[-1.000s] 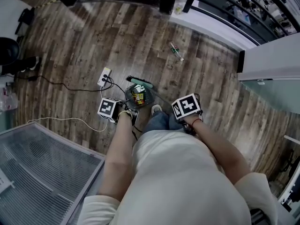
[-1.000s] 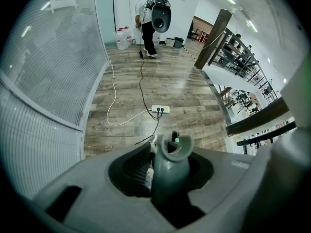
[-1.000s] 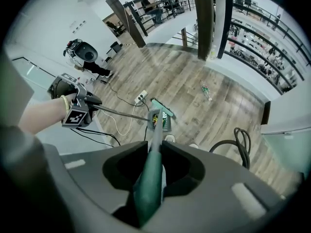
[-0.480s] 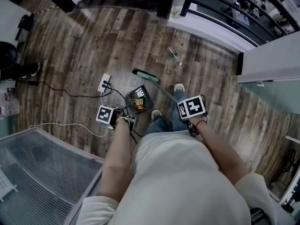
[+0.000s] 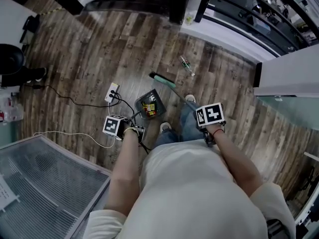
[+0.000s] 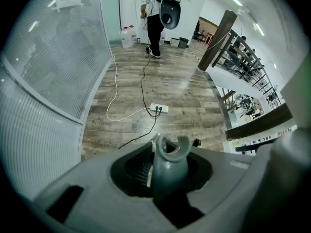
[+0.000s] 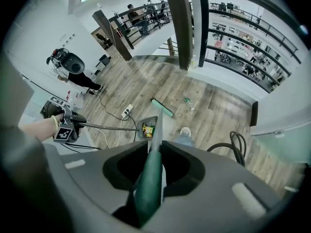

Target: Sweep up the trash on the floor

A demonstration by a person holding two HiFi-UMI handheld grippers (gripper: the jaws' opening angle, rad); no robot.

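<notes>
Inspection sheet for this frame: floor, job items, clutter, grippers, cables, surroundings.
Surface: wood-plank floor.
Job's things: dustpan holding coloured wrappers; green broom head on the floor beyond it.
Clutter: bottle lying past the broom head, not swept up.
Grippers: left gripper shut on the dustpan handle; right gripper shut on the broom handle.
Cables: power strip with black cable; white cable beside the glass partition.
Surroundings: railing, dark pillar, another person far off.

Trash (image 5: 148,107) in dustpan (image 5: 159,98): unidentifiably small.
</notes>
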